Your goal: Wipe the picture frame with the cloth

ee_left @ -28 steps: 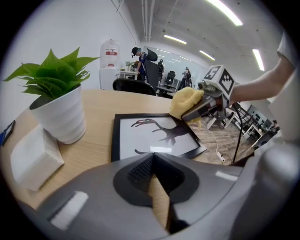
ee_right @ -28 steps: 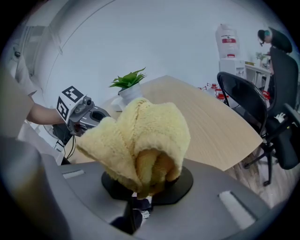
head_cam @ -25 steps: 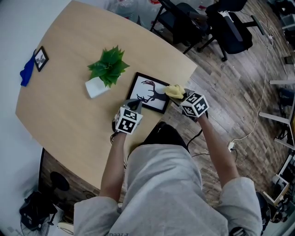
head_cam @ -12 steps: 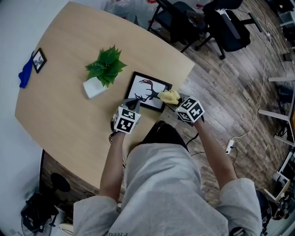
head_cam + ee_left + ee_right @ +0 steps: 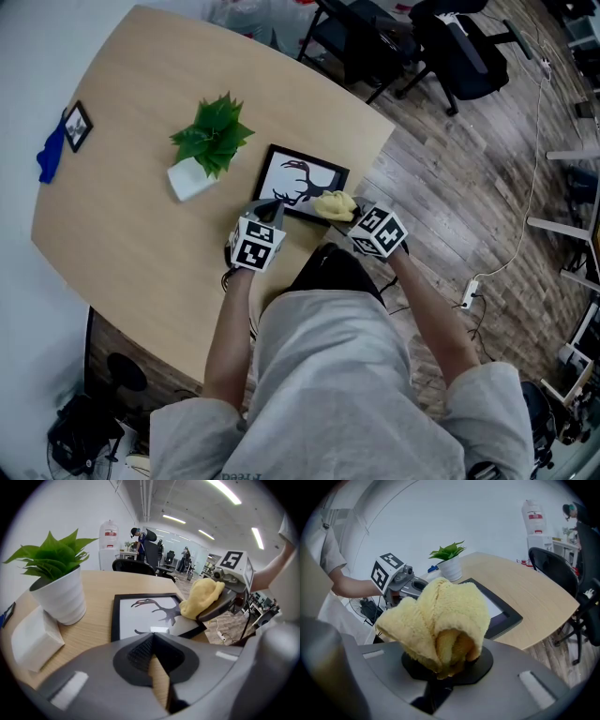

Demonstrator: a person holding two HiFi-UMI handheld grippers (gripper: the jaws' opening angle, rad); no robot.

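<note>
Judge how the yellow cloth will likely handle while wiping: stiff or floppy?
Probably floppy: the cloth bunches in soft folds in the right tongs. Likely light, as the folds stand up unsupported. Its plush pile should grip rather than slide on the frame.

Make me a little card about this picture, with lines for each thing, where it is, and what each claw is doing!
table: pale wood, rounded edge
picture frame: black, lying flat on the table, deer drawing inside
cloth: yellow and fluffy, over the frame's near right part
right claw: shut on the cloth
left claw: shut, holding nothing, tips at the frame's near edge
plant: green leaves, white pot, left of the frame
small frame: at the table's far left edge, something blue beside it
</note>
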